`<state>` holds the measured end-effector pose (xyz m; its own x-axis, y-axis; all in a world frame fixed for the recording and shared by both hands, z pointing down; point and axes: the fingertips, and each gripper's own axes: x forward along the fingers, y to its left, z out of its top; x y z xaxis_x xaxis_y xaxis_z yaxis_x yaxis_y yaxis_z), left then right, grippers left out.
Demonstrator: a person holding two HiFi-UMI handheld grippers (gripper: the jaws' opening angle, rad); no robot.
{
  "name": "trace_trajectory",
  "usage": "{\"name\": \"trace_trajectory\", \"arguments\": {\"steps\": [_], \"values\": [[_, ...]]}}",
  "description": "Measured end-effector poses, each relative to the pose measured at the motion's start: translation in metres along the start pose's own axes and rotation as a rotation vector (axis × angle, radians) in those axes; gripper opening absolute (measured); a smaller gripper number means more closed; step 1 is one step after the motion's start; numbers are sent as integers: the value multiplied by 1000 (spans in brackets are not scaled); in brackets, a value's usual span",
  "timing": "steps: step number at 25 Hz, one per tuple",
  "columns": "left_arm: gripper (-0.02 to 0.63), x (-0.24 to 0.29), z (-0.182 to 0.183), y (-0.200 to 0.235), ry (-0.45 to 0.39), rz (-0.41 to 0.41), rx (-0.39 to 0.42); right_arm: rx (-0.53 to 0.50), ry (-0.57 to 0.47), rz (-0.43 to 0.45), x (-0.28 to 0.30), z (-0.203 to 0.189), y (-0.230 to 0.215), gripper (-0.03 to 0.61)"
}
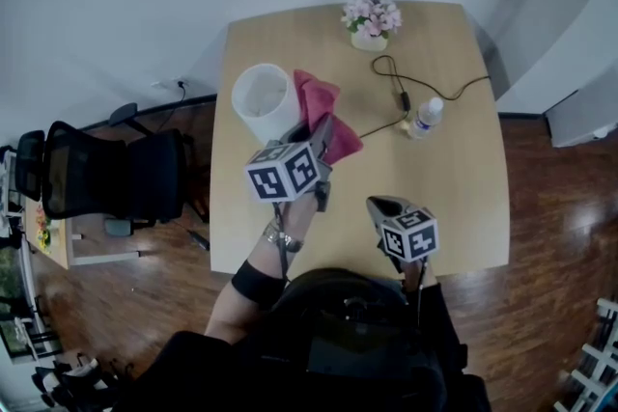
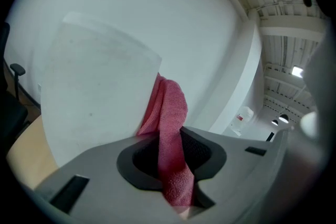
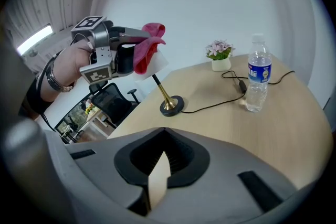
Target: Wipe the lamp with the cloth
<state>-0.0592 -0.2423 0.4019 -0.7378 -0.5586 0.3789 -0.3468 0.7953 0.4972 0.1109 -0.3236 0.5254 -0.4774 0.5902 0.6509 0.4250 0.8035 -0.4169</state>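
Up off the desk, the left tongs are clamped on a pinkish-red cloth, which runs up from between the dark pads and lies against the right side of the lamp's white shade. Seen from the head view, the shade stands near the desk's left edge, with the cloth bunched just beside it on the right, touching it. The right gripper view shows the person's hand, with a band on the wrist, carrying these tongs level with the shade. Below it are the lamp's thin brass stem and round black base, resting on the desk.

The right tongs hang over the near part of the desk, well apart from the lamp; their tips meet, with nothing between them.

A black cable runs from the lamp base across the desk, past a clear water bottle with a blue label that stands upright. A small pot of pink flowers sits at the far edge. A black office chair stands on the wooden floor to the left of the desk.
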Motion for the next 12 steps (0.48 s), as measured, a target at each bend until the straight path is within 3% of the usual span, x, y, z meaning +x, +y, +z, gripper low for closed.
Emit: {"name": "trace_trajectory", "arguments": {"steps": [12], "values": [[98,30,-71,26,143,76,-34,23,27,5,1,-13,-13,5]]}}
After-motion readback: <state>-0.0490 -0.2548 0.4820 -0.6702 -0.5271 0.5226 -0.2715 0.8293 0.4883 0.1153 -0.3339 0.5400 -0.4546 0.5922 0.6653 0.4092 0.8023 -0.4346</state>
